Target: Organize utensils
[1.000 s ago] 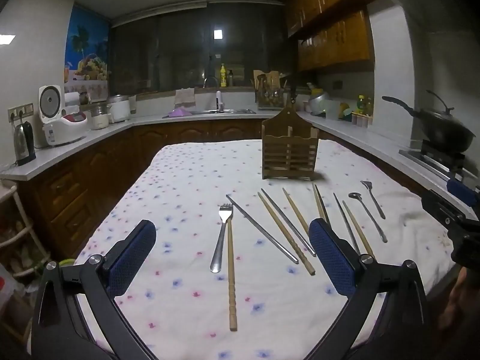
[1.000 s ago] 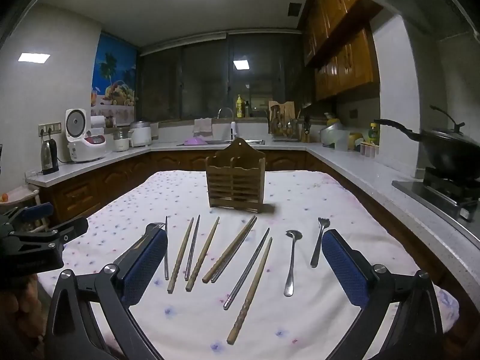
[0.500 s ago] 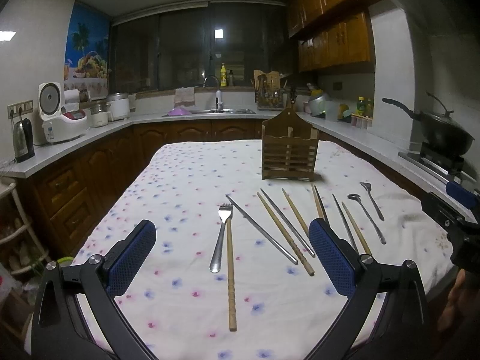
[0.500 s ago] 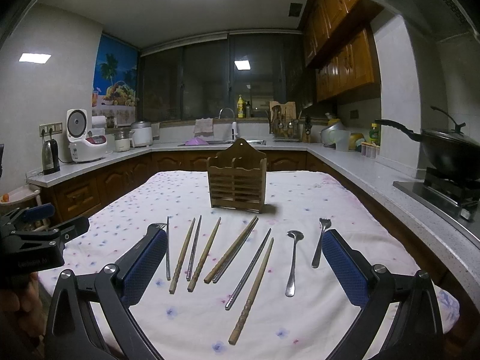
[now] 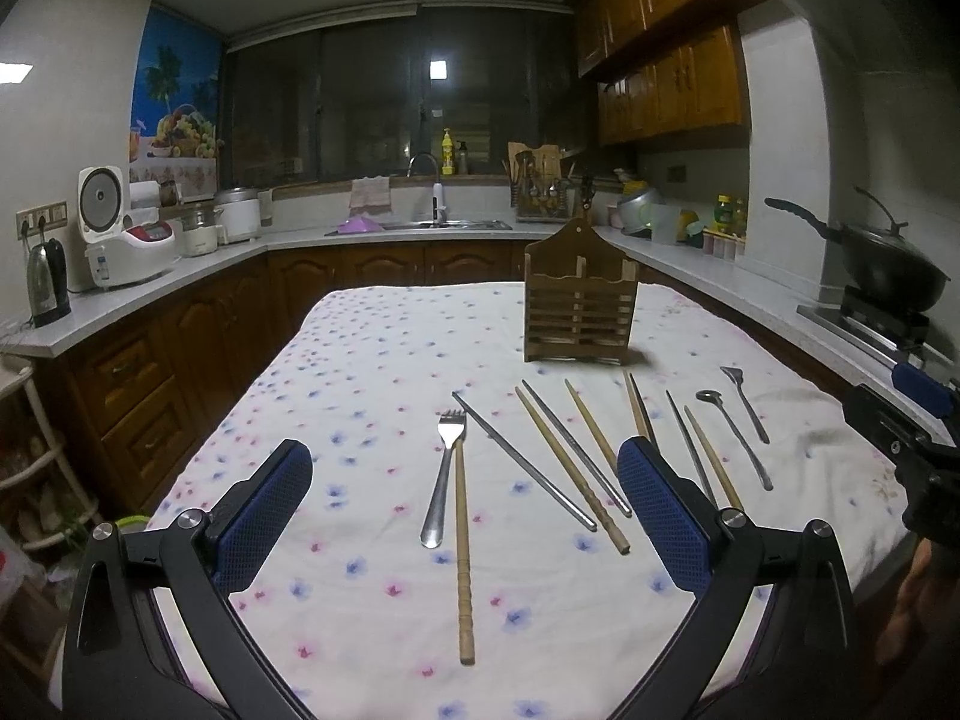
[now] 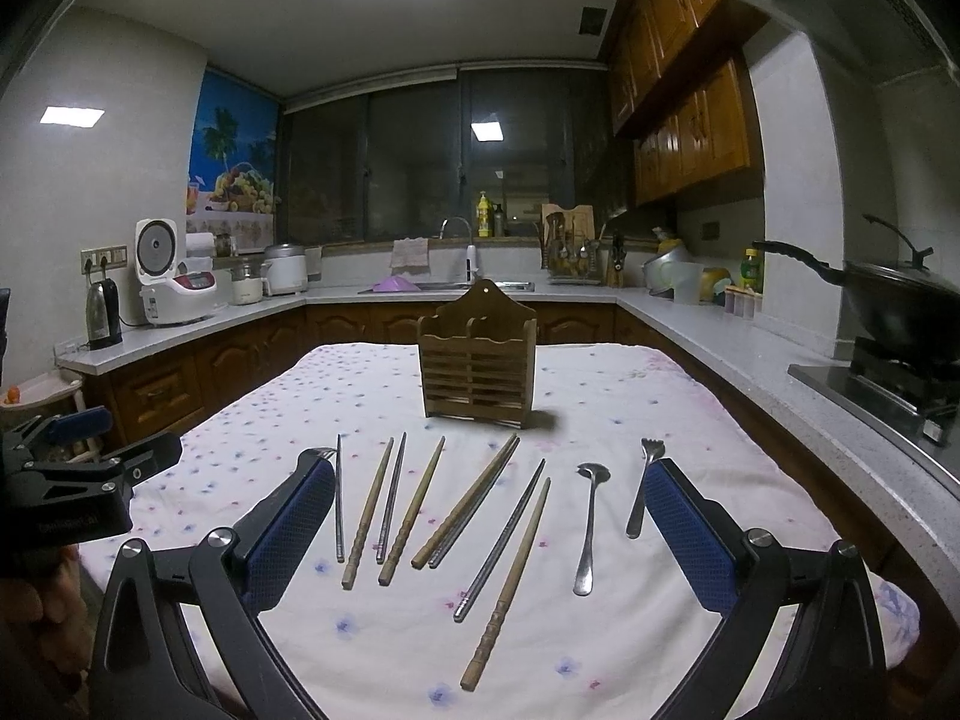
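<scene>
Left wrist, fork [image 5: 442, 475] between spread fingers [image 5: 665, 521]

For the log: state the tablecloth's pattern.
The tablecloth is white with small pink and blue flowers, clearest in the left wrist view.

Slatted wooden holder [image 6: 478, 367] stands upright, centre frame, empty; chopsticks [image 6: 414, 509], spoon [image 6: 589, 525] and two forks [image 5: 442, 477] lie flat, fanned below it.

Fork [image 5: 443, 474] beside wooden chopstick [image 5: 462, 552]
</scene>
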{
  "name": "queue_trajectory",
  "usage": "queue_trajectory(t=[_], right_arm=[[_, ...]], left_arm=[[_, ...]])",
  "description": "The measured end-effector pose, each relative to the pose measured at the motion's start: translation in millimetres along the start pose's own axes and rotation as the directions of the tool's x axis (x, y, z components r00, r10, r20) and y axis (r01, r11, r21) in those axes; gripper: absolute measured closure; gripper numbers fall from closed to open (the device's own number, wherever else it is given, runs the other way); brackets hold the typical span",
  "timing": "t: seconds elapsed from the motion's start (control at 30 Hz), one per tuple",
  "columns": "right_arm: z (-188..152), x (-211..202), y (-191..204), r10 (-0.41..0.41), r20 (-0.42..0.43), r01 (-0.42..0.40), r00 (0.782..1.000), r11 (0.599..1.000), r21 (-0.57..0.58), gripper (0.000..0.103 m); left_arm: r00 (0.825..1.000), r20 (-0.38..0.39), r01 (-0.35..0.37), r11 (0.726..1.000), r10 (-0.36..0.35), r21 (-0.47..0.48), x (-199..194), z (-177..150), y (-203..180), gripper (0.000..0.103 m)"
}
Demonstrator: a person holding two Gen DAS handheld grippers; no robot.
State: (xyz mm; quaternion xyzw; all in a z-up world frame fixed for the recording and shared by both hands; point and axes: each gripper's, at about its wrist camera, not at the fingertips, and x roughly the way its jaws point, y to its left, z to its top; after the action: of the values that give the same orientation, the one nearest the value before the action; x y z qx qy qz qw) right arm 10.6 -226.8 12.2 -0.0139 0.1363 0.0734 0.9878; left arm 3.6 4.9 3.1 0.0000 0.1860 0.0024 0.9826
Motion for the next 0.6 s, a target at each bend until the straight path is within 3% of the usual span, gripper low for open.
queue_trajectory(t=[0.6], right_arm=[[3.5, -2.3, 6.4, 0.003, -0.001, -0.003, 1.0, 1.0, -0.003, 0.0]], left_arm=[[1.0, -0.004, 0.002, 1.0, -0.002, -0.001, 3.6, -0.5, -0.5, 0.0]])
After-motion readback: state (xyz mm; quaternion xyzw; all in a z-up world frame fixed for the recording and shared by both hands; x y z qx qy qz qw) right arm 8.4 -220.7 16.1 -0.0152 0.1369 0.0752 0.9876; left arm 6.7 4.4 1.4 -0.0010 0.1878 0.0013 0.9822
